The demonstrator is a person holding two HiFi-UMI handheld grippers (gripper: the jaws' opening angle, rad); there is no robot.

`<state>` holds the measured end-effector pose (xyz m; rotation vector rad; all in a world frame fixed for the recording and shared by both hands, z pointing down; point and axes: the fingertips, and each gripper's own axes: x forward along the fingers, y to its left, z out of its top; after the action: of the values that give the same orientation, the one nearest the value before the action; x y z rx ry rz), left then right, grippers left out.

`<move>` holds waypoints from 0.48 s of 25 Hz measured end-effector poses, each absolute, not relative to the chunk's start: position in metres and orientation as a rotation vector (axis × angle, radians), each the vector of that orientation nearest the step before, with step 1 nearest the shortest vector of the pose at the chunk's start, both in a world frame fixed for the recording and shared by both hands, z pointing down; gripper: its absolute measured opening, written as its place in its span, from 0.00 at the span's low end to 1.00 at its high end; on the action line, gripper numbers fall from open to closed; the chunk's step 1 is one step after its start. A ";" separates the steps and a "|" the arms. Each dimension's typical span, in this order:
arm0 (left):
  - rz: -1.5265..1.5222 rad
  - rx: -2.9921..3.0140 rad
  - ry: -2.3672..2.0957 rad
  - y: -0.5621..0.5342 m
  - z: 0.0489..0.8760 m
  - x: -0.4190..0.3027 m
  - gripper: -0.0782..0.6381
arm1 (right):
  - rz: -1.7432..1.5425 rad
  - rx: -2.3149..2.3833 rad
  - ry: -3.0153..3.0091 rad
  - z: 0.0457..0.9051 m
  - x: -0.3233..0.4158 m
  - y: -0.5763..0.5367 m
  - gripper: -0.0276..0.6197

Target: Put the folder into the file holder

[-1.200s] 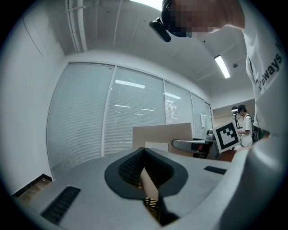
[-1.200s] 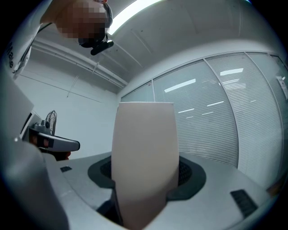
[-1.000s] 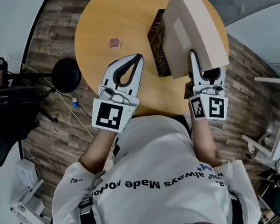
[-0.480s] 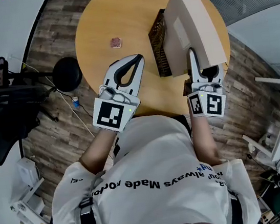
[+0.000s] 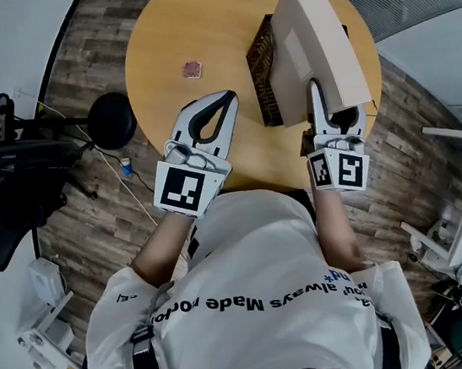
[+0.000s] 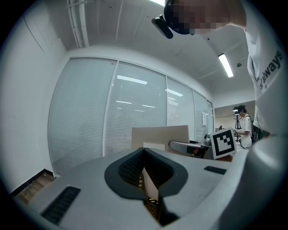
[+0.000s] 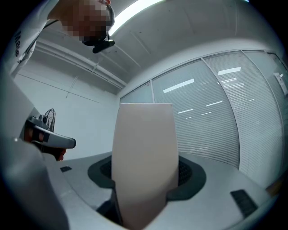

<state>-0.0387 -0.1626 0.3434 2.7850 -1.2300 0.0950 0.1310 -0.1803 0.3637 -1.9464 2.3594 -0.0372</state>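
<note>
Folder point(image 5: 312, 36): beige, being carried upright at the right of the tabletop point(image 5: 182, 20), beside or partly over the file holder; not judged seated yet.
Left gripper point(image 5: 230, 96): hovering over the near edge, fingers together on nothing, apparently keeping clear of the work.
Small reddish item point(image 5: 191, 70): lying well apart, uninvolved.
File holder point(image 5: 263, 72): dark mesh, standing ready to receive.
Right gripper point(image 5: 333, 109): fingers clamping the folder's near end, keeping it on edge, likely for sliding into a slot.
</note>
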 end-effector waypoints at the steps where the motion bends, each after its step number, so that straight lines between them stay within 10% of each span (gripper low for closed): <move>1: 0.097 2.784 -1.230 -0.162 0.344 -0.039 0.14 | -0.036 -1.947 2.356 0.365 0.131 -0.180 0.49; 12: 0.135 2.769 -1.224 -0.159 0.351 -0.041 0.14 | -0.026 -1.952 2.323 0.373 0.130 -0.182 0.49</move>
<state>-0.0407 -0.1593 0.3514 2.7689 -1.2245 0.1352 0.1302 -0.1815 0.3732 -1.9521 2.3228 -0.0259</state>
